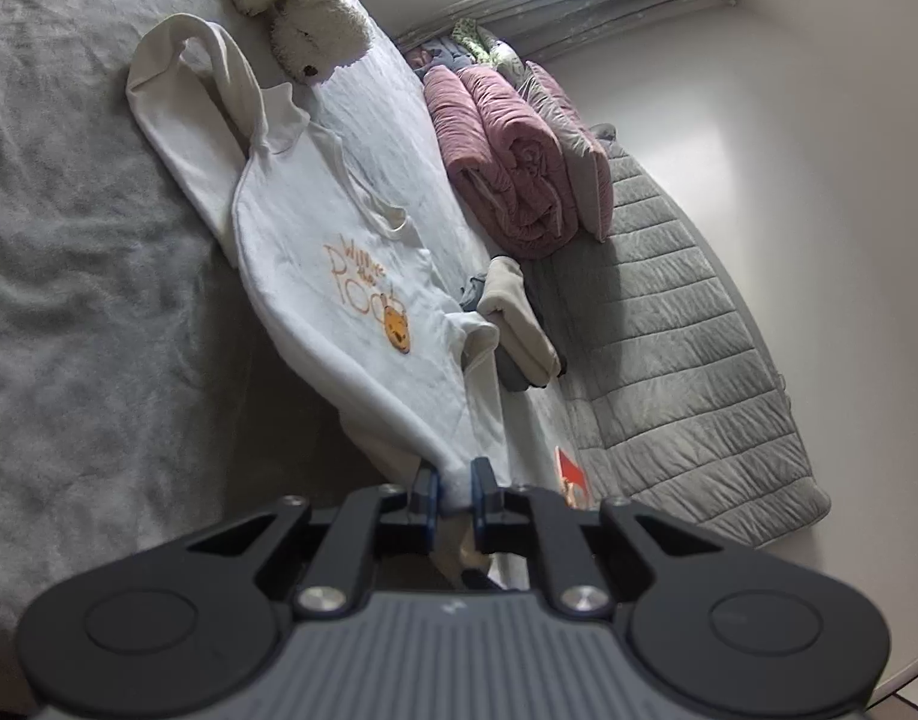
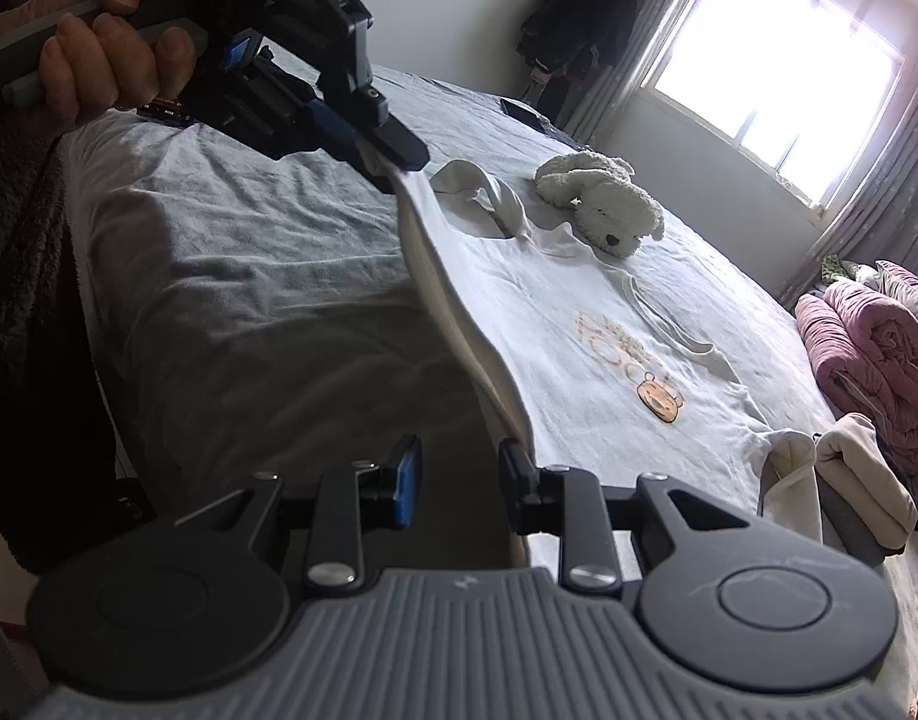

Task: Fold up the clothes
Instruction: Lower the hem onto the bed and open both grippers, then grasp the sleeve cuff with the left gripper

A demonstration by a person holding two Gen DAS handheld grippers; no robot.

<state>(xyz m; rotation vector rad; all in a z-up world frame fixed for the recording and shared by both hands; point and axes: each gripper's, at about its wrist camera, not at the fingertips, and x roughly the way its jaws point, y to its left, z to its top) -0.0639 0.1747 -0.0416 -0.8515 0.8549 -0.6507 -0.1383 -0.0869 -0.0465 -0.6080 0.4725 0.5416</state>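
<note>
A white hoodie (image 1: 339, 252) with an orange bear print lies spread on the grey bed, hood towards the far end; it also shows in the right wrist view as hoodie (image 2: 555, 324). My left gripper (image 1: 456, 489) is shut on a corner of its bottom hem and lifts that corner off the bed. In the right wrist view that left gripper (image 2: 393, 159) is held by a hand (image 2: 105, 36), and the hem stretches from it down to my right gripper (image 2: 459, 477). The right gripper is open, and the hem edge passes just beside its right finger (image 2: 513, 474).
A white plush dog (image 2: 603, 198) lies beyond the hood. A rolled pink quilt (image 1: 507, 162) and a small stack of folded clothes (image 1: 519, 318) sit along the bed's far side, next to a grey quilted pad (image 1: 687, 330). A window (image 2: 777, 60) is behind the bed.
</note>
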